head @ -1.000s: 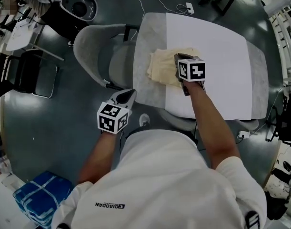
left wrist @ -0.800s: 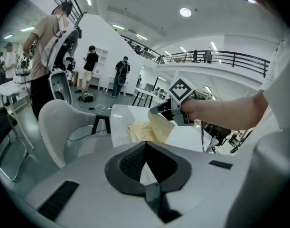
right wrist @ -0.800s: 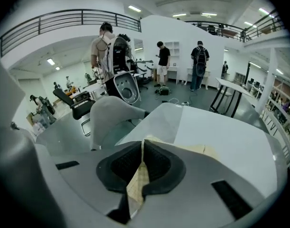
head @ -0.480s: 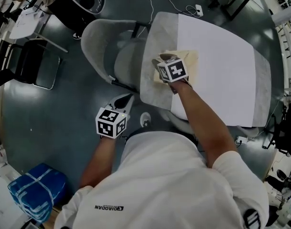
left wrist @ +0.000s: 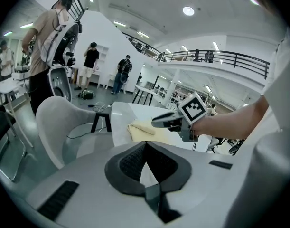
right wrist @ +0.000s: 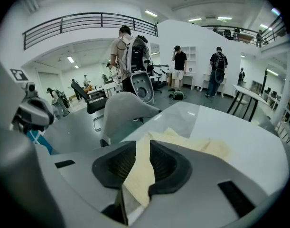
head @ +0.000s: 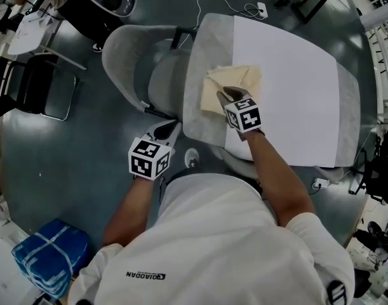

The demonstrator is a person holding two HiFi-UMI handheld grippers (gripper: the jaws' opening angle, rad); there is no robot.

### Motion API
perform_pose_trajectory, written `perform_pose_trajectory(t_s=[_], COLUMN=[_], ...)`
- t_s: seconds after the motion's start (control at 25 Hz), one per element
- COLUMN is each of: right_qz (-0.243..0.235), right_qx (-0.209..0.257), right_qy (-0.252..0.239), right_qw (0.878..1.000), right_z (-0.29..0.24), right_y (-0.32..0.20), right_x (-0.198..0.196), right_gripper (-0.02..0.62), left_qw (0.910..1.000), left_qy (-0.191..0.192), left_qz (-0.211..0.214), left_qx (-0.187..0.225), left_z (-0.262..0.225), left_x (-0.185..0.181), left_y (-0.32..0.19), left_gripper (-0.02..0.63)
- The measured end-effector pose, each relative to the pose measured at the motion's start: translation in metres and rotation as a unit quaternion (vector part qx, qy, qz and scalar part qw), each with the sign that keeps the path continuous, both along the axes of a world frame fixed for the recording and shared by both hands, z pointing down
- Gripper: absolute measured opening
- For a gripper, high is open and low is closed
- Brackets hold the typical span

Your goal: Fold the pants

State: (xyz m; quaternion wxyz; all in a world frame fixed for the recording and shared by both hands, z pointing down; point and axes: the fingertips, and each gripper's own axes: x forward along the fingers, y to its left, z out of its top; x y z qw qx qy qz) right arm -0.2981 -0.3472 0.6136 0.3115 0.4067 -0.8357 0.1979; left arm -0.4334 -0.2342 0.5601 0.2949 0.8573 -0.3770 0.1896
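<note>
The cream pants (head: pixel 235 81) lie folded near the left edge of the white-topped table (head: pixel 289 75). My right gripper (head: pixel 224 94) rests low over their near edge and points away from me. In the right gripper view its jaws (right wrist: pixel 142 146) stand a little apart after just closing in. Cream cloth (right wrist: pixel 192 144) shows in the gap, and no pad visibly presses on it. My left gripper (head: pixel 170 127) hangs off the table over the floor, by the chair. Its jaws (left wrist: pixel 145 146) meet at the tips with nothing between them. The left gripper view also shows the pants (left wrist: pixel 140 127) and the right gripper (left wrist: pixel 156 122).
A grey shell chair (head: pixel 130 56) stands against the table's left side, close to my left gripper. A blue bundle (head: pixel 44 259) lies on the floor at the lower left. More chairs, cables and several people are farther off.
My right gripper has swung left over the pants, then drawn back toward me and sunk to their near edge. The left gripper has stayed almost where it was.
</note>
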Motion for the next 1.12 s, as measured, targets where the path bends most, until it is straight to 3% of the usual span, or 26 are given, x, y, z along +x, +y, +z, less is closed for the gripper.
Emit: perform_pose_trajectory(t_s=[0.16,0.32,0.56,0.84,1.12], right_qz=[0.040,0.050,0.043,0.062,0.060], right_qx=[-0.017,-0.022,-0.037,-0.072,-0.037], right_qy=[0.035,0.063,0.085,0.065,0.076], right_qw=[0.998,0.997,0.995,0.993,0.995], right_z=[0.027,0.041,0.065,0.089,0.069], right_y=[0.016,0.018,0.008,-0.003,-0.015], right_x=[0.052,0.073,0.073,0.072,0.070], right_gripper=[0.109,0.113,0.135,0.140,0.051], left_qw=[0.9998,0.9992,0.9986,0.9992,0.9992], left_qy=[-0.003,-0.001,-0.007,-0.015,-0.011], left_qz=[0.021,0.039,0.052,0.032,0.027], left_qx=[0.006,0.008,-0.004,-0.017,-0.028], left_z=[-0.001,-0.004,0.001,0.009,0.018], left_x=[0.013,0.030,0.042,0.029,0.026], left_y=[-0.014,-0.024,-0.022,-0.024,-0.024], left_gripper=[0.026,0.026,0.026,0.026,0.026])
